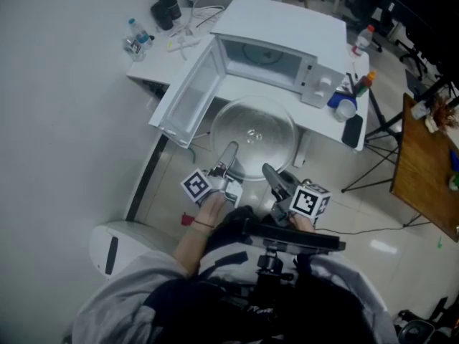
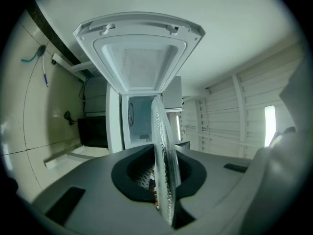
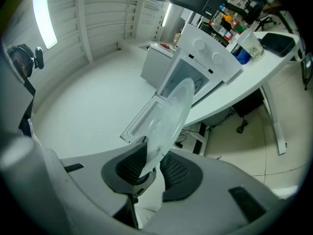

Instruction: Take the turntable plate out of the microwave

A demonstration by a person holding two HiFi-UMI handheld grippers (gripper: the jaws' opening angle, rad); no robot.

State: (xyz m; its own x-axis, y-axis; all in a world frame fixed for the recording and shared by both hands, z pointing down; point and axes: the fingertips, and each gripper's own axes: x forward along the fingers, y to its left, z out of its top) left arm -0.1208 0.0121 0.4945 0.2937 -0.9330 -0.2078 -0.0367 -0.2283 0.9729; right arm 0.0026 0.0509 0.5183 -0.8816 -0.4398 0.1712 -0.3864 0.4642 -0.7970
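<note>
Only the head view shows the whole scene: the glass turntable plate (image 1: 254,136) is out of the microwave (image 1: 276,45) and hangs level in front of the white table (image 1: 315,124), carried at its near rim by the left gripper (image 1: 230,151) and the right gripper (image 1: 267,170). The microwave door (image 1: 188,95) swings wide open to the left, just beside the plate's left edge. The left gripper view shows the plate edge-on, with both jaws clamped tight on its rim and the open door and empty cavity straight ahead. The right gripper view shows the plate's broad, clear face slanting up from its ribbed pads, which also pinch the rim. On the table's far left stand a water bottle (image 1: 136,37) and a black flask (image 1: 166,6) beside white cables. To the right of the microwave sit a cup (image 1: 346,110), a flat black object (image 1: 352,130) and small bottles. A wooden table (image 1: 423,170) stands well apart at the right. Print on the control panel (image 3: 208,53) is too small to read.
</note>
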